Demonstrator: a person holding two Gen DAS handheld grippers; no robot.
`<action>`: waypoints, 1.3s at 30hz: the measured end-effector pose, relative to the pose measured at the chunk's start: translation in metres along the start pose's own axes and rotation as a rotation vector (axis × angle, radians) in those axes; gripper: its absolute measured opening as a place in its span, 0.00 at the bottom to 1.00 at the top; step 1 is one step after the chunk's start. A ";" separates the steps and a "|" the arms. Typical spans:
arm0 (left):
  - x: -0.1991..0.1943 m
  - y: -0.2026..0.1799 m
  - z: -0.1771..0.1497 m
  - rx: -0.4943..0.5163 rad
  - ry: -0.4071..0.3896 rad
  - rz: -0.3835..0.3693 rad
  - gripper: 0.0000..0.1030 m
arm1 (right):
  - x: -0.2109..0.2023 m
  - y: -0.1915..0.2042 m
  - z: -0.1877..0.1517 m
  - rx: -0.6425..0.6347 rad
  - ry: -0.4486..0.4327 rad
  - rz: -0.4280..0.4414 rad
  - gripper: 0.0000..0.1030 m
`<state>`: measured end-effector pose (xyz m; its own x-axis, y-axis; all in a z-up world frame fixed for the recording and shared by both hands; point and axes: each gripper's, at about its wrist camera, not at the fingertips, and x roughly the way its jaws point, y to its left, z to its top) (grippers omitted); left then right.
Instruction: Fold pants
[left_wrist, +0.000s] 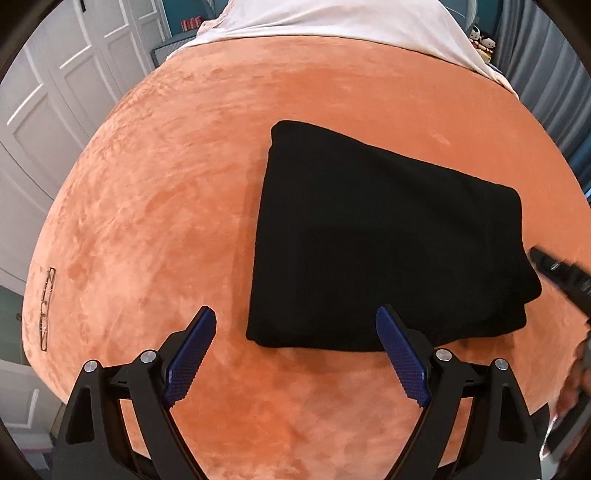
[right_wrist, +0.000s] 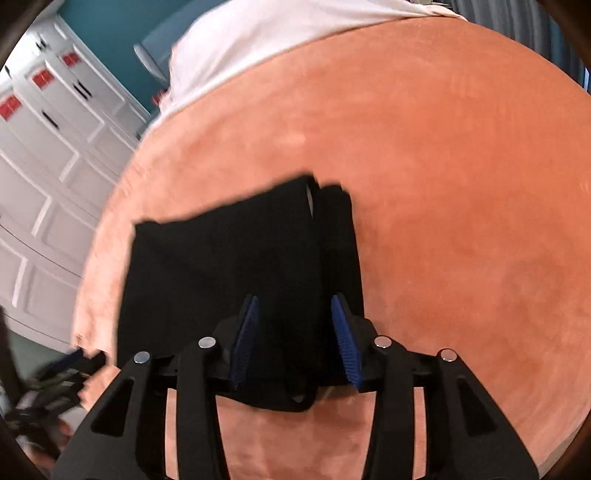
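The black pants (left_wrist: 384, 240) lie folded into a compact rectangle on the orange velvet bed cover (left_wrist: 166, 184). My left gripper (left_wrist: 295, 325) is open and empty, just in front of the pants' near edge. The right gripper's black tip (left_wrist: 561, 273) shows at the pants' right side. In the right wrist view the folded pants (right_wrist: 229, 273) lie under my right gripper (right_wrist: 293, 314), whose jaws stand open above the cloth, near its right edge. The left gripper (right_wrist: 62, 373) is a blur at the lower left.
A white sheet (left_wrist: 332, 18) covers the far end of the bed. White panelled cupboard doors (left_wrist: 44, 122) stand to the left, beyond the bed's edge. A small embroidered logo (left_wrist: 46, 310) marks the cover's left side. Grey curtains (left_wrist: 546, 74) hang at the right.
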<state>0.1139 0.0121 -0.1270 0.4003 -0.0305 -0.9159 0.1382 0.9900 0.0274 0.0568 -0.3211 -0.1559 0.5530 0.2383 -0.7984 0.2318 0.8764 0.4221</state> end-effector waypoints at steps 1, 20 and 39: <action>0.001 0.000 0.001 0.003 0.002 0.003 0.84 | -0.004 -0.001 0.009 0.009 -0.014 0.008 0.41; 0.028 -0.020 0.014 0.057 0.056 0.024 0.84 | 0.080 0.010 0.057 -0.201 0.070 -0.144 0.12; 0.039 -0.009 0.007 0.039 0.081 0.051 0.84 | -0.034 -0.009 -0.020 -0.104 -0.143 -0.236 0.27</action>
<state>0.1348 0.0008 -0.1605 0.3337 0.0327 -0.9421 0.1555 0.9838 0.0893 0.0203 -0.3286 -0.1408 0.6022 -0.0319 -0.7977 0.2878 0.9407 0.1796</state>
